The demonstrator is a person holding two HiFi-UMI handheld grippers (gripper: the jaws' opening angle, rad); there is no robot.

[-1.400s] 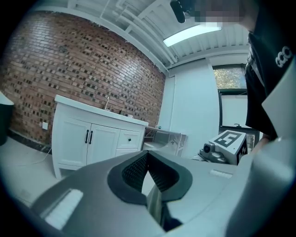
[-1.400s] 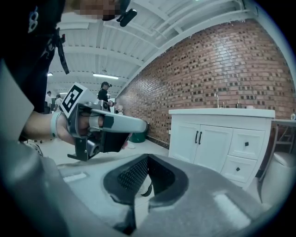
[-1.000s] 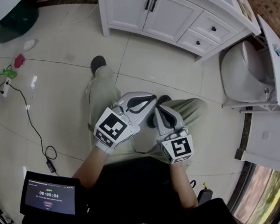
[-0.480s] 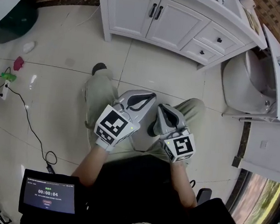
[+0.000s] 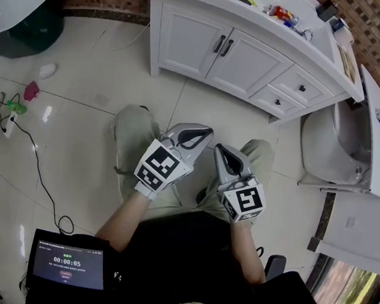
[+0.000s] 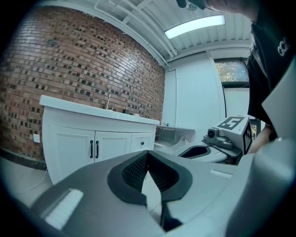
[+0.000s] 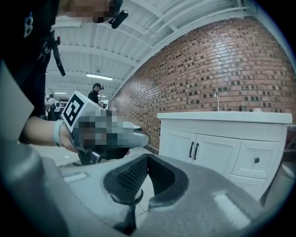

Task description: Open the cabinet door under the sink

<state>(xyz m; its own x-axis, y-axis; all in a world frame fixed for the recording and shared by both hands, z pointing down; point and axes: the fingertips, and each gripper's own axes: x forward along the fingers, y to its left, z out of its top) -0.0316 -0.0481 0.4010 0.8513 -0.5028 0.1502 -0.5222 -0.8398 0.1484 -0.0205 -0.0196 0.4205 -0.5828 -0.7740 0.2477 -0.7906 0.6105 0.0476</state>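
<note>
The white sink cabinet stands at the top of the head view, some way ahead of both grippers. Its two doors are closed, with a pair of black handles at the middle seam. The same doors show in the left gripper view, and the doors also appear in the right gripper view. My left gripper and right gripper hang side by side above the person's legs. Each is shut with nothing between its jaws: left gripper, right gripper.
Two drawers sit right of the doors. A toilet stands at the right. Small items lie on the countertop. A cable and bits lie on the tiled floor at left, near a white basin on a dark tub. A timer tablet sits at bottom left.
The cabinet has slid lower in the head view and its countertop has come into sight. Both grippers have kept together in front of the body and stayed shut.
</note>
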